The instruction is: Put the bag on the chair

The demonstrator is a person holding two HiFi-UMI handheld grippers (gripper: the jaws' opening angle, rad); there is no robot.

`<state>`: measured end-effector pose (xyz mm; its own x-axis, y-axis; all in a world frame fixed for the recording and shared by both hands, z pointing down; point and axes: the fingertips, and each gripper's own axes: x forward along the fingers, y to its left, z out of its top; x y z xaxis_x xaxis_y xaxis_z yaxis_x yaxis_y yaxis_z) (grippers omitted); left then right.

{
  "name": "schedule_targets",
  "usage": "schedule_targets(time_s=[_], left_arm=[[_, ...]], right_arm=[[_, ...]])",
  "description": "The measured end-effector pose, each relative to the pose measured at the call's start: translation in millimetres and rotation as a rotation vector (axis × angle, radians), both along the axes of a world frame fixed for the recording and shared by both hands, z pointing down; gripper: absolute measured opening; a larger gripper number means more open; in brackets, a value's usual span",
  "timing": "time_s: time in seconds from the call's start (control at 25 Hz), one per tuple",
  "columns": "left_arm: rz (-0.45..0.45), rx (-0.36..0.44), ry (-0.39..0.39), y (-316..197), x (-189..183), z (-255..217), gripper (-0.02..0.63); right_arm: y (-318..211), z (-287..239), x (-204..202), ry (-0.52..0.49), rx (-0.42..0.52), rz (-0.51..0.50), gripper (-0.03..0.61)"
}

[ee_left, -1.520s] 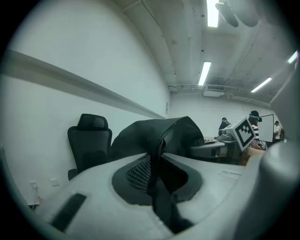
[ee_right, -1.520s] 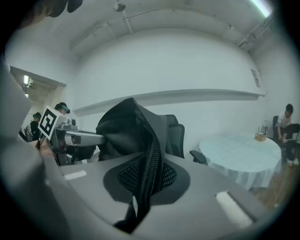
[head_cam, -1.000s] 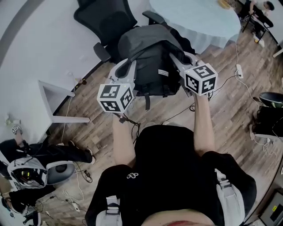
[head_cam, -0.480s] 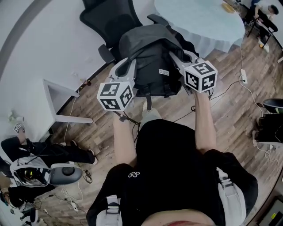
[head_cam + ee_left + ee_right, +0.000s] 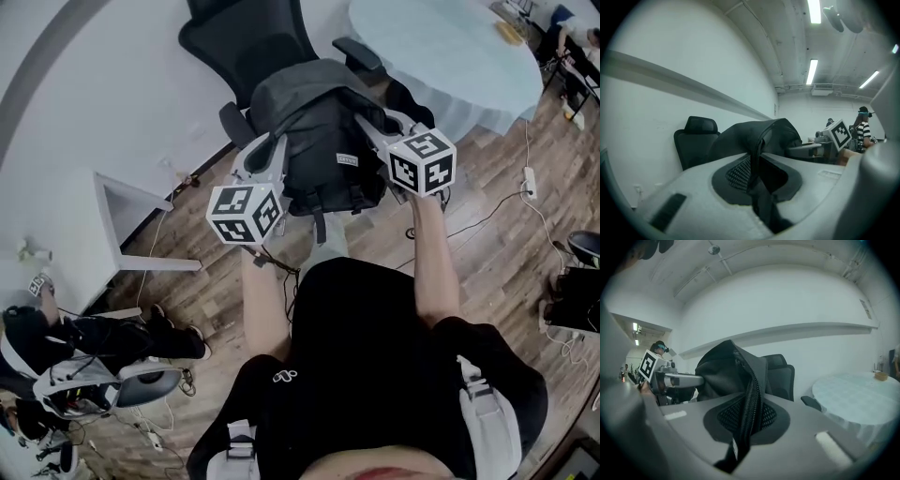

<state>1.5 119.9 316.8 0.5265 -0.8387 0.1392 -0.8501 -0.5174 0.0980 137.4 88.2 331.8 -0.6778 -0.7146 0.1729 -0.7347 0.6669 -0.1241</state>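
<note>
A black backpack (image 5: 323, 131) hangs between my two grippers, just in front of and over the seat of a black office chair (image 5: 239, 37). My left gripper (image 5: 272, 155) is shut on a fold of the bag's left side. My right gripper (image 5: 372, 128) is shut on the bag's zipper edge at its right side. In the left gripper view the bag (image 5: 750, 136) fabric is pinched between the left gripper (image 5: 757, 164) pads, with the chair (image 5: 696, 140) behind. In the right gripper view the zipper strip of the bag (image 5: 726, 371) runs through the right gripper (image 5: 749, 416).
A round table with a pale cloth (image 5: 450, 47) stands right of the chair. The chair's armrests (image 5: 356, 52) flank the bag. A white frame (image 5: 122, 216) stands by the wall at left. Cables (image 5: 497, 187) lie on the wooden floor, with gear (image 5: 84, 375) at lower left.
Both grippers have carried the bag a little forward, so the chair and table lie closer under it. Both grips hold as before.
</note>
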Motion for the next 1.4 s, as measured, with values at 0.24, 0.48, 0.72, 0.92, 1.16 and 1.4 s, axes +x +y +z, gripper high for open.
schedule_targets(time_s=[0.24, 0.48, 0.72, 0.92, 1.16, 1.4], left_arm=[[-0.015, -0.062, 0.039, -81.0, -28.4, 32.3, 0.034], [0.012, -0.132, 0.055, -184.5, -58.9, 55.8, 0.034], [0.082, -0.183, 0.044, -276.6, -87.3, 68.1, 0.034], [0.113, -0.206, 0.070, -331.1, -95.6, 73.3, 0.034], [0.112, -0.242, 0.078, -374.0, -95.9, 86.5, 0.034], [0.072, -0.311, 0.093, -400.4, -110.2, 112.2, 0.034]], right_arm=[[-83.6, 29.4, -29.2, 0.037, -0.057, -0.025, 0.017], [-196.9, 48.9, -63.6, 0.061, -0.114, -0.019, 0.017], [-296.1, 57.7, -95.9, 0.071, -0.147, -0.010, 0.017], [-345.8, 60.6, -101.8, 0.067, -0.161, 0.023, 0.017], [-397.6, 75.6, -107.1, 0.105, -0.146, -0.005, 0.018], [-432.0, 103.1, -125.4, 0.113, -0.193, -0.072, 0.018]])
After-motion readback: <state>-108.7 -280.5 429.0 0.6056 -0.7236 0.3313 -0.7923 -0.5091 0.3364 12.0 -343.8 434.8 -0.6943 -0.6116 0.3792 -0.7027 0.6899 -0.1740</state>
